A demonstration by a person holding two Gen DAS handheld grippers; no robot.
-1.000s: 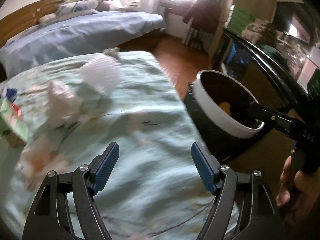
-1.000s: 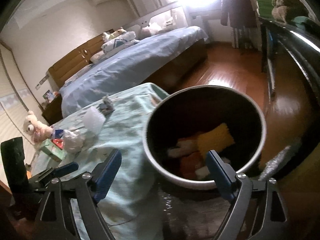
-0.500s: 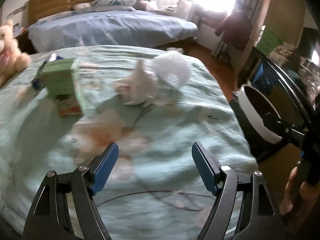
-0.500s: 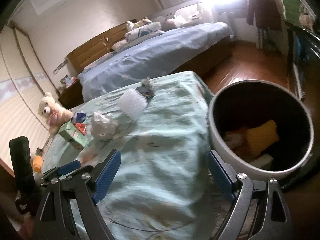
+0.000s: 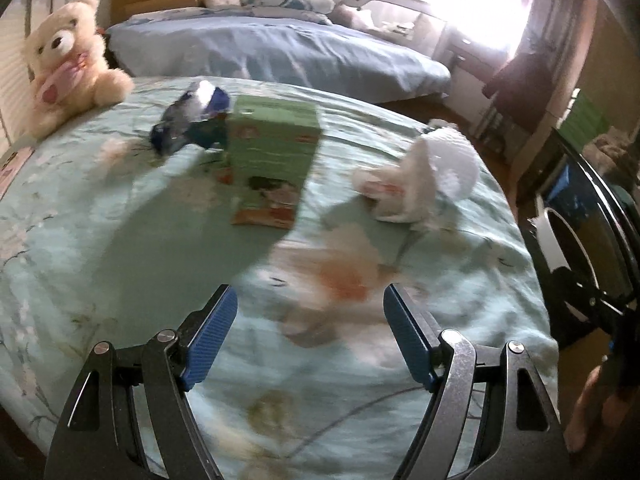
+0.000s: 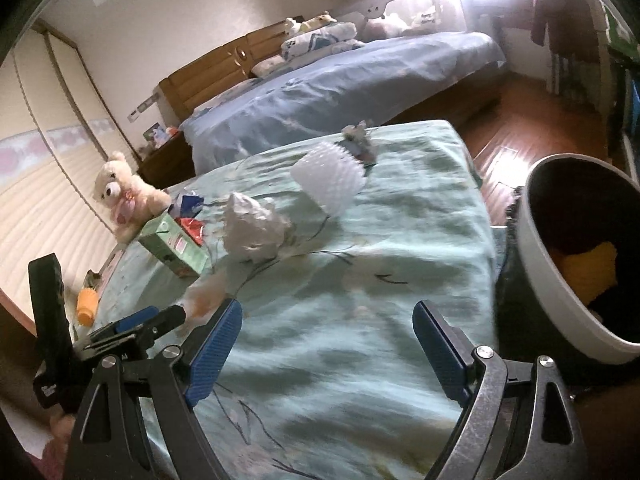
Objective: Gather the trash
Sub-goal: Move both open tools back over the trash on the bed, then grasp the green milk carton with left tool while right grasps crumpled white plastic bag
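Trash lies on a green bedspread: a green carton, a blue wrapper, a crumpled white bag and a white foam net. My left gripper is open and empty above the bed, short of the carton. My right gripper is open and empty over the bed's near edge. It sees the carton, the bag, the net, a grey scrap and the trash bin at right, holding yellow and orange trash.
A teddy bear sits at the bed's far left corner. An orange bottle lies at the left edge. A second bed with a blue cover stands behind. The bin's rim and dark furniture are at right.
Both grippers have swung left, away from the bin and over the bed. The carton, wrapper and teddy bear have come into the left view. Both stay open.
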